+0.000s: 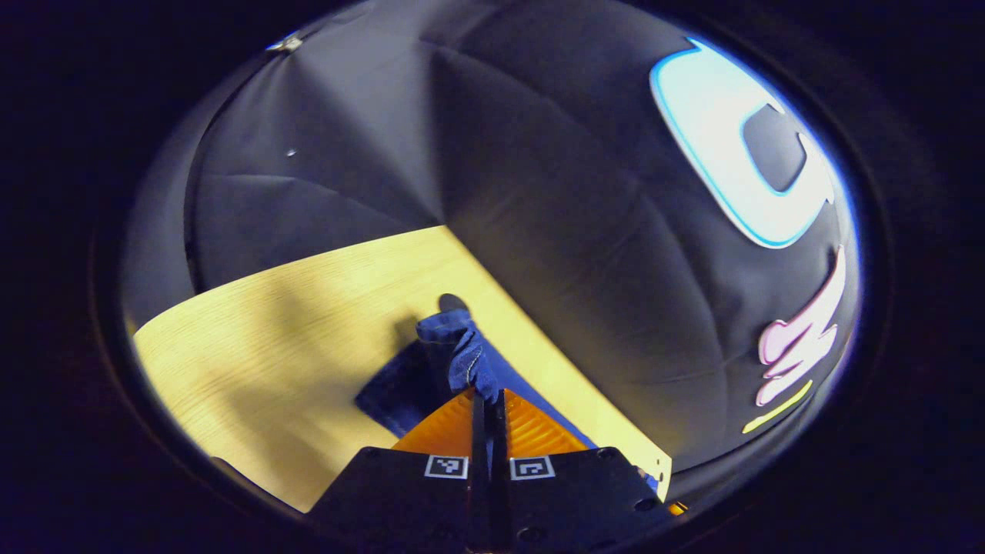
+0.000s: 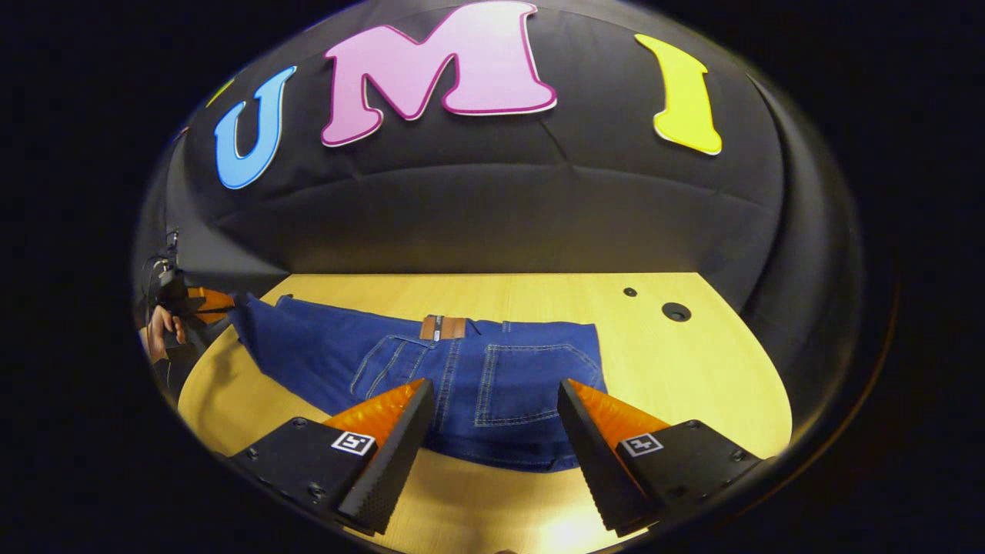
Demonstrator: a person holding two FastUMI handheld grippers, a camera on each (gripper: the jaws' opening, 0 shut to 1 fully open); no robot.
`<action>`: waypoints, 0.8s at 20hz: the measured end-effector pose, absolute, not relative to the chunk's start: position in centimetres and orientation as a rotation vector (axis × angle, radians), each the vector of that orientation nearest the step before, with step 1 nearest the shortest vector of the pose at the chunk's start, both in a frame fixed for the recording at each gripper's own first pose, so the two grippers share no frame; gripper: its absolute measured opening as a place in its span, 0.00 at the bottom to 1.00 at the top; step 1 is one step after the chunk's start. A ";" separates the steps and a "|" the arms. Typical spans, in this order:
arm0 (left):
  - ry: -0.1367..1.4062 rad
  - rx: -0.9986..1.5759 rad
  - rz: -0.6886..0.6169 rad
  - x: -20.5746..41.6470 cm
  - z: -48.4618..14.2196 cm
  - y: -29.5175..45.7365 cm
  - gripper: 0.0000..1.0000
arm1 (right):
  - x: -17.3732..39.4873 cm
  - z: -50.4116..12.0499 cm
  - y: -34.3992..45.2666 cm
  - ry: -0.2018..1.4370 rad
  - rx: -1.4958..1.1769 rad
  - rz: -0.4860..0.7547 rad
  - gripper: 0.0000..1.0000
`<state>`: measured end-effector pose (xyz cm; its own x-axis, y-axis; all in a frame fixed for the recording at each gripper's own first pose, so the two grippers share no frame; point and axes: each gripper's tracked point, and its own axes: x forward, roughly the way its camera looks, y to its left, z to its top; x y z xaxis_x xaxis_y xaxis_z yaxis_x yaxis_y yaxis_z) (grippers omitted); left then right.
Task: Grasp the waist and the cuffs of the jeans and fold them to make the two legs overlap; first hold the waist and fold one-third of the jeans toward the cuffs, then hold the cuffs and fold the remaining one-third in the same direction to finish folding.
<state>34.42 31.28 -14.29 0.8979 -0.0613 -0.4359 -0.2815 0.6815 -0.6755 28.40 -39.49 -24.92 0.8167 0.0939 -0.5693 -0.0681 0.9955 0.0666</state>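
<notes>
**Left gripper pinching a cuff, right gripper spread above the waist**

While the jeans [image 2: 431,369] are lying stretched across the light wooden table [image 2: 692,369], the left gripper [image 1: 488,396] is pressing its fingers together on a bunched fold of blue denim, which looks like the cuff end, and is holding it just off the tabletop near the table's edge. From the right gripper view, that same gripper is showing far off at the left end of the jeans, with a person's hand [image 2: 158,329] holding it. The right gripper [image 2: 496,400] is hovering with its fingers spread wide, framing the back pocket [image 2: 531,377] near the waist, where a brown patch [image 2: 442,327] is sitting on the waistband. Two dark holes [image 2: 676,312] are showing in the table beyond the waist.
</notes>
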 end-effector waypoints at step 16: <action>0.739 -0.231 0.394 31.8 -23.1 42.3 0.77 | 26.2 -26.4 -40.3 0.666 -0.026 0.086 0.99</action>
<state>31.79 42.27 -23.06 0.6710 0.2665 -0.6919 -0.4264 0.9021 -0.0660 26.17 -40.35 -26.38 0.7829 0.0714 -0.6181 -0.0879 0.9961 0.0038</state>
